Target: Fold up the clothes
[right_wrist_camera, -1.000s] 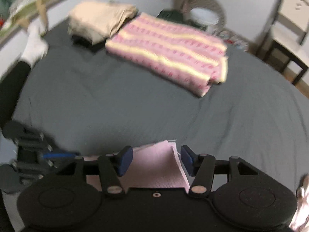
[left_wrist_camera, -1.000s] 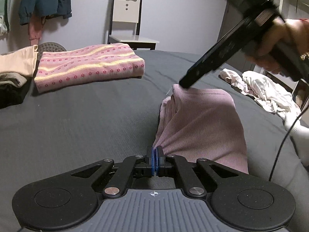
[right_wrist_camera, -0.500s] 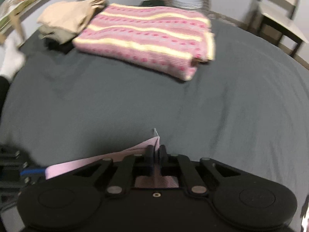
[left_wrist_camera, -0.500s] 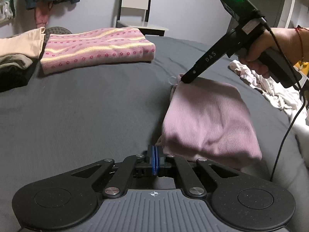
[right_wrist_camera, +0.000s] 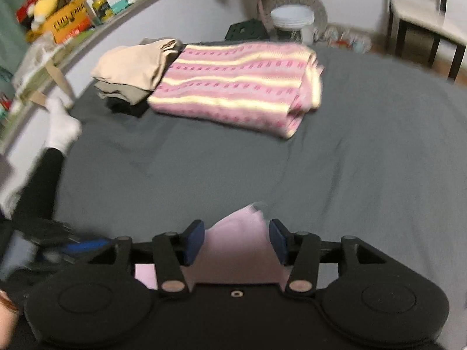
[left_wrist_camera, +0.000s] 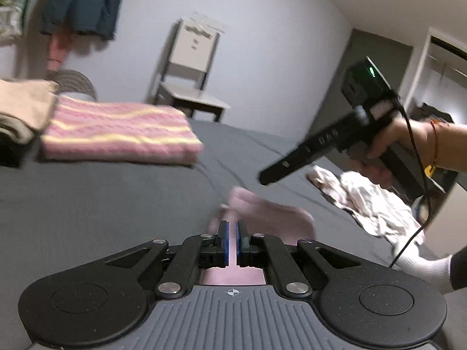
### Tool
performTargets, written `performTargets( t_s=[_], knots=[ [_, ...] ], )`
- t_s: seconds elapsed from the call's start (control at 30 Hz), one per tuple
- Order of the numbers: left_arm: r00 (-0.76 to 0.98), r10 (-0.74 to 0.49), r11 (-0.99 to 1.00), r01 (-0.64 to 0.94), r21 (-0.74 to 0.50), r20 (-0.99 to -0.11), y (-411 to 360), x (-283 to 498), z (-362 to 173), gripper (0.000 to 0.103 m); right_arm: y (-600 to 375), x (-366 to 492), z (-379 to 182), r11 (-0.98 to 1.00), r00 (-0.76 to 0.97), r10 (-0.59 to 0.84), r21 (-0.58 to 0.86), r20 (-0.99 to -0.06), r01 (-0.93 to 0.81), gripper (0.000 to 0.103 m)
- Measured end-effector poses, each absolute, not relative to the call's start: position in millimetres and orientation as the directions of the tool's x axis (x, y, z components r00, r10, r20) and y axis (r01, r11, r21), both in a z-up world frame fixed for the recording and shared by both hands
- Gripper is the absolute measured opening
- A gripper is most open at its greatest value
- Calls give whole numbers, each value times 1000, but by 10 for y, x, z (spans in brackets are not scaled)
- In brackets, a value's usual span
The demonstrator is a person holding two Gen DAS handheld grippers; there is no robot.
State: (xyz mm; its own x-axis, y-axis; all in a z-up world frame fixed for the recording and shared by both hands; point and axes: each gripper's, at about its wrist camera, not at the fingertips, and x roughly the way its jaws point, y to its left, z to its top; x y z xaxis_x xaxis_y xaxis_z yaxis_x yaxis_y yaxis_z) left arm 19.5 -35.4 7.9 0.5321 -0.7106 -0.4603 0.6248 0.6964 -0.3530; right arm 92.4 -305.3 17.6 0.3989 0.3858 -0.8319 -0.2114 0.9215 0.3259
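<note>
Left wrist view: the left gripper [left_wrist_camera: 232, 240] stands narrowly parted, a strip of the pink ribbed garment [left_wrist_camera: 271, 218] between its fingers, on the near part of the grey bed [left_wrist_camera: 102, 204]. Right wrist view: the right gripper [right_wrist_camera: 235, 243] is wide open over the garment's corner [right_wrist_camera: 238, 250]; soft, light and limp, it is probably best pinched at edges or corners.

The left gripper [left_wrist_camera: 232, 240] shows its 2 blue jaws a narrow slit apart, with a strip of the blurred pink garment [left_wrist_camera: 270, 217] seen between them. The right gripper [left_wrist_camera: 264, 178], held in a hand [left_wrist_camera: 385, 148], hangs above the cloth without touching it. A striped folded sweater [left_wrist_camera: 116, 132] lies farther back on the grey bed [left_wrist_camera: 87, 204] (a crumpled white garment [left_wrist_camera: 370, 198] sits right).
</note>
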Motion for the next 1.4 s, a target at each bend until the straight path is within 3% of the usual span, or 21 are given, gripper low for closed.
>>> performTargets(
  t_s=[0.17, 0.4, 0.57, 0.63, 0.67, 0.73, 0.8, 0.87, 0.97, 1.4],
  knots=[
    [461, -719, 676, 639, -368, -521, -664, 256, -89, 2, -2962, 961, -103, 906, 403, 423, 394, -811, -158, 48],
    [477, -697, 708, 572, -413, -535, -536, 213, -109, 2, -2958, 1163, -395, 928, 407, 362, 364, -838, -76, 48],
    [487, -681, 729, 522, -443, -546, -444, 181, -124, 2, -3094, 1174, -213, 903, 435, 426, 403, -793, -150, 49],
    [511, -674, 738, 489, -465, -533, -352, 115, -75, 2, -3199, 1144, -82, 881, 427, 472, 425, -771, -206, 64],
    [525, -670, 742, 463, -485, -524, -292, 68, -43, 6, -3245, 1110, -27, 876, 421, 482, 420, -768, -237, 68],
    [529, -664, 741, 372, -559, -528, -194, 3, -57, 26, -3335, 1042, 35, 873, 398, 484, 395, -780, -286, 70],
    [546, -635, 750, 262, -608, -547, -130, -78, -112, 67, -3435, 976, 27, 873, 366, 476, 381, -799, -303, 70],
    [557, -589, 761, 141, -633, -585, -121, -149, -184, 76, -3526, 911, -26, 871, 336, 475, 381, -813, -310, 70],
    [514, -610, 723, 50, -689, -603, -200, -162, -257, 76, -3619, 841, -156, 860, 301, 495, 411, -815, -304, 71],
    [512, -598, 683, -79, -727, -617, -496, -217, -491, 77, -3696, 966, -484, 791, 163, 596, 540, -786, -289, 72]
  ],
)
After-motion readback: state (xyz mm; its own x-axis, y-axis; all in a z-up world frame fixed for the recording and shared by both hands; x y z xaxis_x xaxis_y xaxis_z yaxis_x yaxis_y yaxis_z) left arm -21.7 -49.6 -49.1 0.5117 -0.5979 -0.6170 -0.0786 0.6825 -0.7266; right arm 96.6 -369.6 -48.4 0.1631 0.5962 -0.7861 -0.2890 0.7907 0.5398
